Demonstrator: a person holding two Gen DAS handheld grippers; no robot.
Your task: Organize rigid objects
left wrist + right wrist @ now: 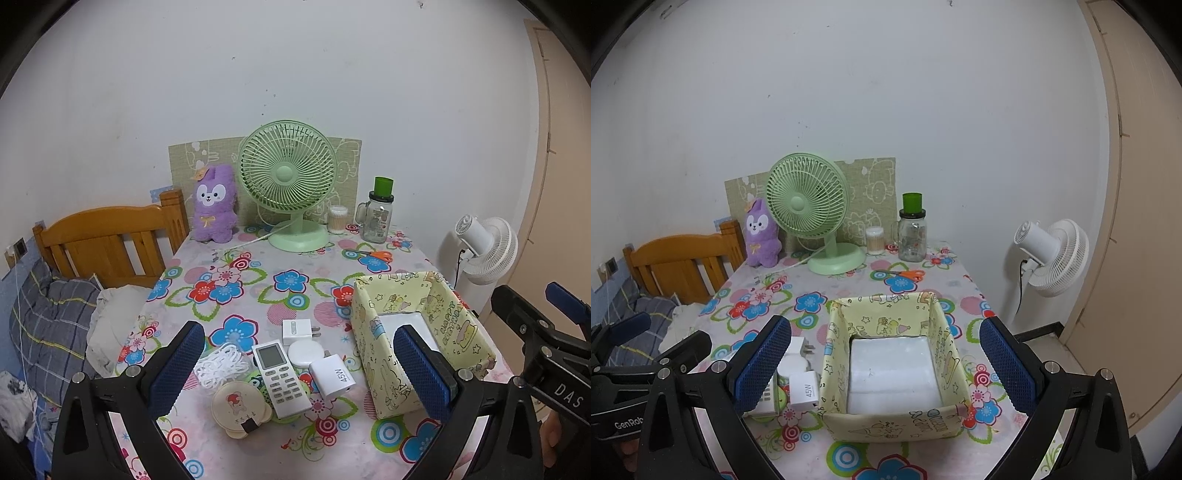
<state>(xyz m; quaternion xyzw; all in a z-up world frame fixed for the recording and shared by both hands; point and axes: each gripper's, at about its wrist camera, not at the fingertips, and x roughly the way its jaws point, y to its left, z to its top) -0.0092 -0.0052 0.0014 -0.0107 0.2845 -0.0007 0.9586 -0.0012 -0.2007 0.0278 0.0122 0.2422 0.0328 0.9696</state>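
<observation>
On the floral tablecloth lies a cluster of small items: a white remote control, a 45W charger, a smaller plug adapter, a round white puck, a coiled white cable and a round beige mirror. To their right stands a yellow patterned box with only a white liner inside. My left gripper hovers open above the cluster. My right gripper is open over the box, holding nothing.
At the table's back stand a green desk fan, a purple plush, a cotton swab tub and a glass jar with green lid. Orange scissors lie nearby. A wooden bed headboard is left, a white floor fan right.
</observation>
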